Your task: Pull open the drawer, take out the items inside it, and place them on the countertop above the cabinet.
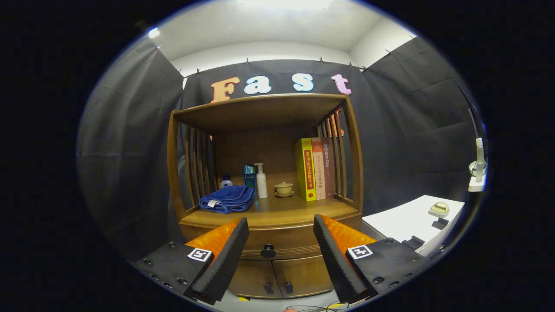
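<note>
A wooden cabinet (264, 112) stands ahead against the booth wall. Its drawer (282, 240) is closed, with a dark round knob (268, 251) at the middle of its front. My gripper (281, 229) is open, and the knob shows in the gap between the two orange fingers with black pads (230, 255), some way beyond them. Nothing is held. The countertop (282, 210) above the drawer carries a folded blue towel (227, 199), a white pump bottle (261, 180), a blue bottle (249, 175), a small yellow lidded cup (284, 189) and several upright books (314, 169).
Below the drawer are two small cabinet doors (279, 277) with dark handles. A white table (412, 221) with a small yellowish object (439, 209) stands to the right of the cabinet. A white shelf with a bottle (479, 167) is further right.
</note>
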